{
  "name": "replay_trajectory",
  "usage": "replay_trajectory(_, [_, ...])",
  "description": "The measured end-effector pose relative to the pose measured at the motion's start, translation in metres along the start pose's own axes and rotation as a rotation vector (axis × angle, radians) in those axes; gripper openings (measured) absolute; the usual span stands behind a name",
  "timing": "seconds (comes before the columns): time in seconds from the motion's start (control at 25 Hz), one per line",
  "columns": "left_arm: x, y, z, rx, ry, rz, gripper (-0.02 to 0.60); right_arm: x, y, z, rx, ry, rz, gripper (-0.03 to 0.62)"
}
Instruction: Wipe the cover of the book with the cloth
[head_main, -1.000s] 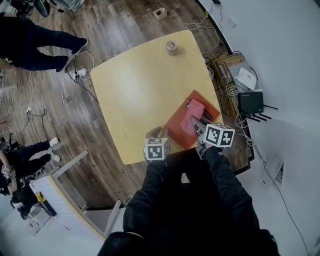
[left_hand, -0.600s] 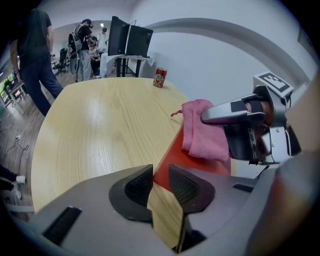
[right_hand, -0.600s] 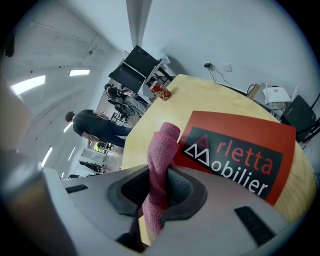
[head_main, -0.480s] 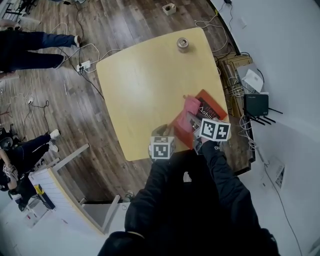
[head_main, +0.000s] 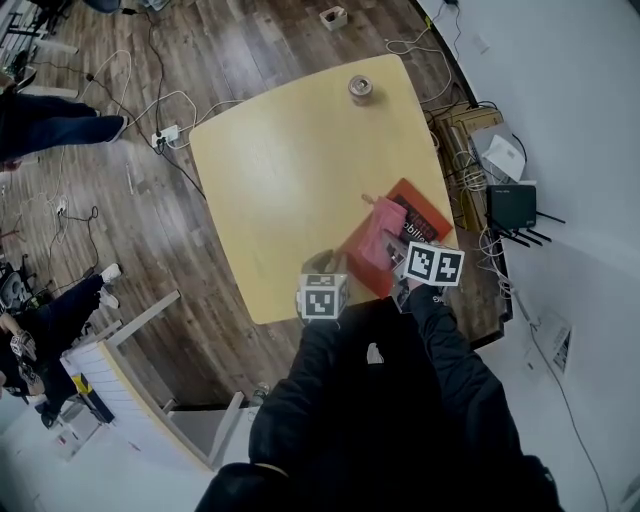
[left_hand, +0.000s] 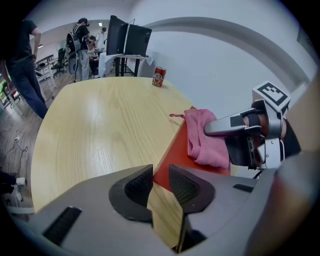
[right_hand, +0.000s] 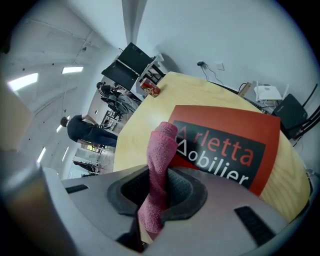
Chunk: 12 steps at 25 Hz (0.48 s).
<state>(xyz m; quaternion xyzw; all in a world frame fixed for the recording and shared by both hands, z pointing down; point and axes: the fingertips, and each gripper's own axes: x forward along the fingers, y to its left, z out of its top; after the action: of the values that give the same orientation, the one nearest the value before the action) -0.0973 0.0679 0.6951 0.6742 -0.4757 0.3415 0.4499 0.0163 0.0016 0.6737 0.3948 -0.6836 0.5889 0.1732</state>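
Book (head_main: 352, 258) lay flat on the worktop (head_main: 270, 170), at its near-right corner, close to the edge by the person. Red cover up, with a dark label and lettering on it. Cloth (right_hand: 161, 150), pink and bunched into a roll, was clamped between the jaws of the right gripper (right_hand: 160, 184). Its free end stuck out ahead of the jaws over the label's left end and hid the first letters. In the head view the cloth lay across the middle of the cover, touching it.

Left gripper (left_hand: 159, 182) sat low at the worktop's near edge. Jaws were almost together, only a thin slit between them, with nothing visibly gripped. Tips were right at the book's near corner; couldn't tell if they touched it.

Red can (left_hand: 158, 77) stood upright at the far end of the worktop, well apart from the book. Black box with antennas (head_main: 512, 208) was on the floor to the right, with cables around it. People stood in the background, left side.
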Motion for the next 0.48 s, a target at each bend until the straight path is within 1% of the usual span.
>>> replay_trajectory(0.48, [-0.001,-0.001,0.000,-0.001,0.001,0.005,0.118,-0.020,-0.021,-0.009,0.020,-0.006,-0.021,0.078])
